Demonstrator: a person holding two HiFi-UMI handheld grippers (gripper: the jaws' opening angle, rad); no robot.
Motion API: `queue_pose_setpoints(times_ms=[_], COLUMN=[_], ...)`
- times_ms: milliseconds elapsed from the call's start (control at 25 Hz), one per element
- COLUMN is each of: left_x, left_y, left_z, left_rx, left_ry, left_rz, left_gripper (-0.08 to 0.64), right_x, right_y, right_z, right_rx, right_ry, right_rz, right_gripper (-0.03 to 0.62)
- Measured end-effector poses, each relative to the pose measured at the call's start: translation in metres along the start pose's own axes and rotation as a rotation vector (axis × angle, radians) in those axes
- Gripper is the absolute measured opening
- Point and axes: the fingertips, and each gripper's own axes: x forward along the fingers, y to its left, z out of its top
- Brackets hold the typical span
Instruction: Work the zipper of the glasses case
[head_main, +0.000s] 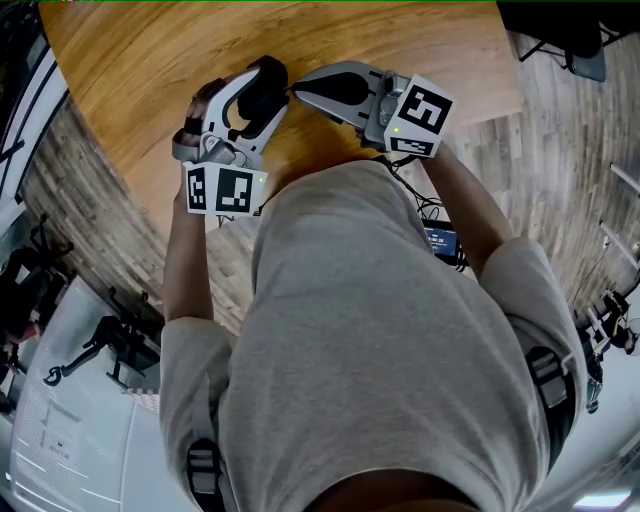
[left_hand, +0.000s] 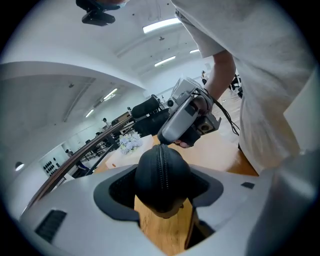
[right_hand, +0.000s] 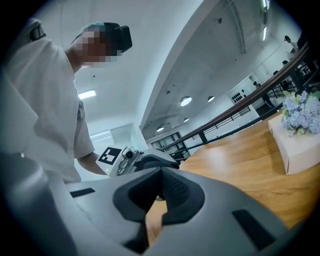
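2 tools up over the bench (head_main: 130, 60), both at the glasses case (left_hand: 162, 180). Left tool (head_main: 245, 95) is spread wide and clamped on the case, pads on either flank. I see it end-on from that tool, so its long axis runs away along the jaws. The zipper (left_hand: 161, 170) faces me, a straight seam over the rounded end from 6 to 12 o'clock.

Right tool (right_hand: 161, 195) is pinched fully closed, pads meeting w/ no gap I can make out. In the left gripper view its nose sits at 12 o'clock of the case, right where the seam tops out. In the head view it comes in from 3 o'clock, pointing toward 9. Can't tell whether the pull tab is between the pads; nothing shows it.

My read: the next move turns on that seam line. The right tool is the one at the slider end, so it prob. has to travel along the seam while the left holds the case steady.

Writing: none legible on the case. Cubes carry only black/white square markers. Small lit screen (head_main: 440, 240) by the person's right arm, too small to read.
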Motion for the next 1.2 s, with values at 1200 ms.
queue_pose_setpoints(times_ms=[1200], left_x=[0.058], left_y=[-0.006], left_z=[-0.031], left_rx=[0.014], left_ry=[0.234], left_rz=[0.015], left_gripper=[0.272], right_x=[-0.004], right_y=[-0.023], right_z=[-0.015], right_rx=[0.057], right_ry=[0.102], right_rz=[-0.173], right_gripper=[0.025])
